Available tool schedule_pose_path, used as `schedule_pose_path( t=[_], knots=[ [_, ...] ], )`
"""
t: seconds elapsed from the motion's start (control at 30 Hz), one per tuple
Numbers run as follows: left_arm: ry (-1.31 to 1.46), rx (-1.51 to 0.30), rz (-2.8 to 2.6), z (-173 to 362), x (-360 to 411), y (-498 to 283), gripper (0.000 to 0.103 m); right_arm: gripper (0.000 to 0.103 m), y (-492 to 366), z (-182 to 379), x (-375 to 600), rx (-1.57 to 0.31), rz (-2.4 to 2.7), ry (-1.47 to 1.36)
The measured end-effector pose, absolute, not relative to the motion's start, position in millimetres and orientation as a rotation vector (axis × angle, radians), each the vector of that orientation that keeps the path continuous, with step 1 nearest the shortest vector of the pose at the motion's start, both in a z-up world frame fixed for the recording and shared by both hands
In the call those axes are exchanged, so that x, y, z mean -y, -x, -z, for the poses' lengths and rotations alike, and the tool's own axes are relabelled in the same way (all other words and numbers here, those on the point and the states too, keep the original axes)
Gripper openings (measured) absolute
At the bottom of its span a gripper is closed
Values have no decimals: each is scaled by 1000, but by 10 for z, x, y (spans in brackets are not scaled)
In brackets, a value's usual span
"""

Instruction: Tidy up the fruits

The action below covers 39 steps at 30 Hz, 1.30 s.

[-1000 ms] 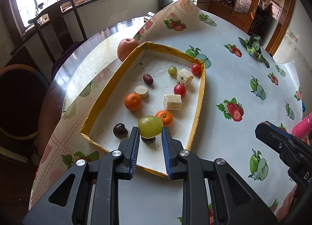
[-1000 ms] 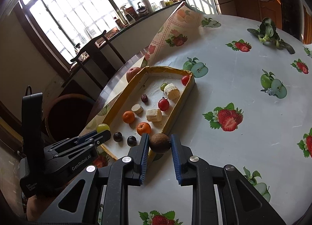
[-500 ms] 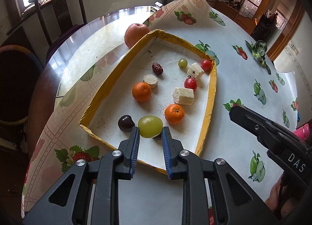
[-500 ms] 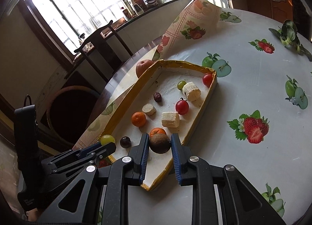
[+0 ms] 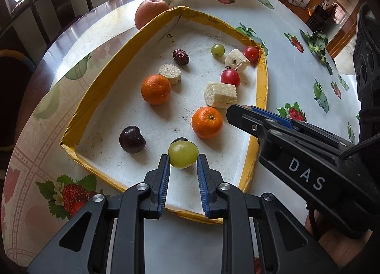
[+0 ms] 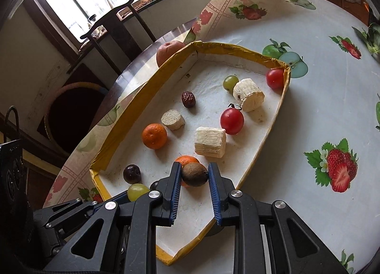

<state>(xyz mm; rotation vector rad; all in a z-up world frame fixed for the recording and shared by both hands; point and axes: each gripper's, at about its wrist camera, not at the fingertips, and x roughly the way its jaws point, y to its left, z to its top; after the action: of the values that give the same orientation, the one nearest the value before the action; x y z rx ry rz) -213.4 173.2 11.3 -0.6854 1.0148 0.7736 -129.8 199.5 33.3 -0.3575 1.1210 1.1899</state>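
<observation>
Left gripper: jaws nearly closed, clamped on a round pale-green grape, held just above the near corner of the shallow white tray with yellow taped rim. A small dark fruit sits right behind the grape, mostly hidden.

Right gripper: jaws also nearly closed, gripping a brown fuzzy oval fruit (kiwi-like, hard to tell) over the tray's near end, right in front of a small orange mandarin.

Inside the tray: a second orange mandarin, a dark purple cherry, a wrinkled dark-red date, a small green grape, two red cherry tomatoes and, a round pale cut slice, a pale ribbed cut chunk and another pale cut piece.

A reddish apple rests on the surface outside the tray's far corner, touching the rim. The surface wears a white fruit-print tablecloth, its far edge curled up. Dark wooden chair beyond.
</observation>
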Motion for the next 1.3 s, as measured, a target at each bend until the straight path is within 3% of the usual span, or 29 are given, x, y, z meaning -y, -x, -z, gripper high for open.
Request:
schedule_pose_path(
  t=[0.2, 0.27, 0.3, 0.7, 0.9, 1.07, 1.3],
  knots=[
    [684, -1031, -776, -54, -1752, 2127, 23, 27, 1260, -238, -2036, -1139, -1181, 374],
    [680, -1046, -790, -29, -1760, 2121, 41, 27, 1252, -215, -2037, -1146, -1180, 372],
    [682, -1048, -798, -18, -1763, 2133, 45, 27, 1247, -206, -2034, -1149, -1179, 370],
    [637, -1023, -811, -160, -1699, 2211, 45, 28, 1274, -353, -1937, -1129, -1215, 370],
    [579, -1008, -819, -322, -1594, 2291, 46, 45, 1357, -498, -1829, -1076, -1288, 407],
    [493, -999, -853, -493, -1472, 2382, 70, 56, 1409, -598, -1730, -1055, -1357, 442],
    [414, -995, -865, -660, -1309, 2469, 73, 69, 1499, -731, -1555, -996, -1436, 510]
  ],
)
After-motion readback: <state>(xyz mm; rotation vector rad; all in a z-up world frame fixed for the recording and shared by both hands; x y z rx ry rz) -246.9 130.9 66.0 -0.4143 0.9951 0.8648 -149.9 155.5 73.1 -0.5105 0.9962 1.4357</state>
